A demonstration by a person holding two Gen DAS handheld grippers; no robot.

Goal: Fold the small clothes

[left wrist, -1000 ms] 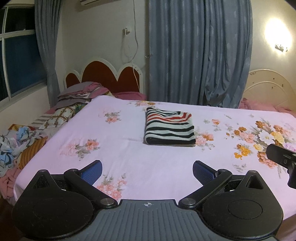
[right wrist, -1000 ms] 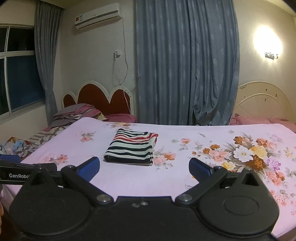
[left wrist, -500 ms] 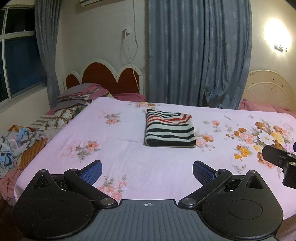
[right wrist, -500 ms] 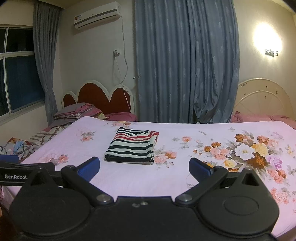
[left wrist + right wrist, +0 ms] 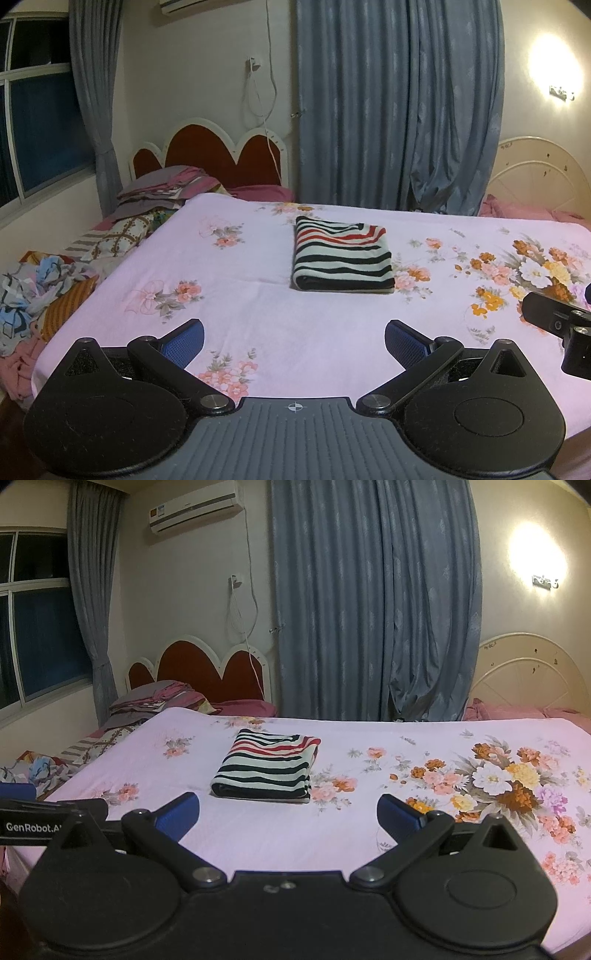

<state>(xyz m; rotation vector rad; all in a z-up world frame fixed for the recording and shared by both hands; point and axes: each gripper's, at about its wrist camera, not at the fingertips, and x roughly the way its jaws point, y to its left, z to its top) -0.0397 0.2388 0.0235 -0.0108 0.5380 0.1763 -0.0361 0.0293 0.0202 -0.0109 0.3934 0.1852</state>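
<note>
The folded striped garment [image 5: 342,258] is lying flat on the pink floral bedsheet [image 5: 258,317], well ahead of both sets of jaws and apart from them; from your left gripper [image 5: 294,341] it is sitting slightly right of centre, from your right gripper [image 5: 288,810] slightly left. You are working with one folded garment and two grippers. Both are hovering with jaws spread wide, gripping nothing and touching nothing. A heap of unfolded clothes [image 5: 40,288] is lying off the bed's left edge.
</note>
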